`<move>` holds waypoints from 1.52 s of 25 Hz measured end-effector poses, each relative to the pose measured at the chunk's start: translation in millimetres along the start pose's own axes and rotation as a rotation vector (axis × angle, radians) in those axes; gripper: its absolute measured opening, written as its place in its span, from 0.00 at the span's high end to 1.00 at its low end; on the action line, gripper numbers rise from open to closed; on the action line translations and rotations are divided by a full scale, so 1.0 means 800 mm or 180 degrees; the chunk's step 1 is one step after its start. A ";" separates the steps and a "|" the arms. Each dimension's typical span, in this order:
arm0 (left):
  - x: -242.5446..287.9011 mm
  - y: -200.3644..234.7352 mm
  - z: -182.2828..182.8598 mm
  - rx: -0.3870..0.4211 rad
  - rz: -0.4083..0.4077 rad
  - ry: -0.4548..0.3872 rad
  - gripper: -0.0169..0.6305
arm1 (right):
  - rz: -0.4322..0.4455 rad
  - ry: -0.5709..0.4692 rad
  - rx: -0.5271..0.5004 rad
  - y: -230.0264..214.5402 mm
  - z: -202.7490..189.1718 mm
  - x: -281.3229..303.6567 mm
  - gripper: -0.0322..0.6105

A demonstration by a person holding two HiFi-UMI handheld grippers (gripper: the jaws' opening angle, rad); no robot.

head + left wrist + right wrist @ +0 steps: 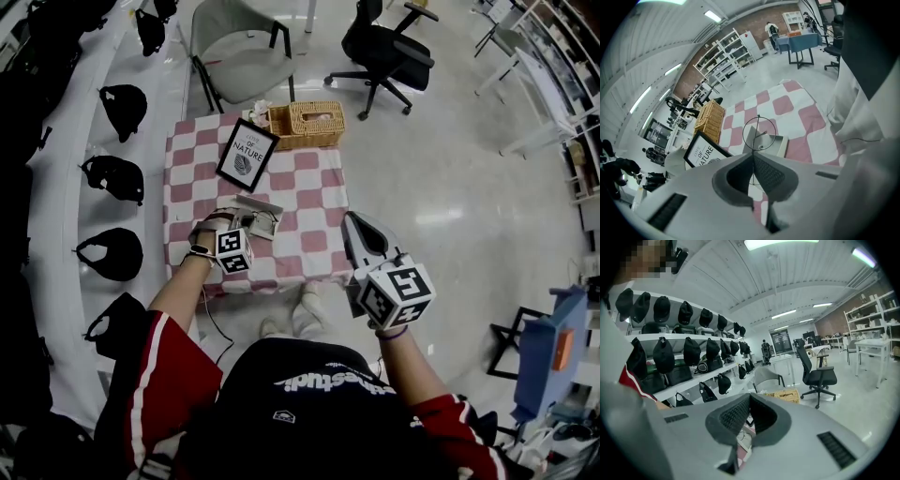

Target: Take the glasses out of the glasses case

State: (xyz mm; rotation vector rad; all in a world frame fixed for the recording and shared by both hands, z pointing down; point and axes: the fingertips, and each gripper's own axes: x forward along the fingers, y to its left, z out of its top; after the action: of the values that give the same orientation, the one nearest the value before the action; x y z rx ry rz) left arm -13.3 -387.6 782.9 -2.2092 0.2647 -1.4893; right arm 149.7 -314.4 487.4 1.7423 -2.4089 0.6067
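The grey glasses case lies open on the pink-and-white checked table, left of the middle. In the left gripper view the case sits just beyond the jaws. My left gripper is shut on a thin wire part of the glasses, and one round rim stands up over the case. In the head view this left gripper is at the near side of the case. My right gripper hangs off the table's right front corner, shut with nothing in it; its jaws meet in the right gripper view.
A wicker basket and a black-framed sign stand at the table's far side. Behind it are a grey chair and a black office chair. Shelves of black bags run along the left.
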 end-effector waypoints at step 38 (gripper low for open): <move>-0.306 0.038 0.049 -0.2373 0.0962 -0.1588 0.96 | 0.0005 -0.0350 -0.0415 0.122 0.030 -0.091 0.95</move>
State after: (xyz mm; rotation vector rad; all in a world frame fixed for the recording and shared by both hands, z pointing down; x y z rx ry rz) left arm -71.4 -305.1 554.6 -2.8363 1.0605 -0.6863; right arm 87.1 -233.4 418.0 1.7636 -2.4598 0.3535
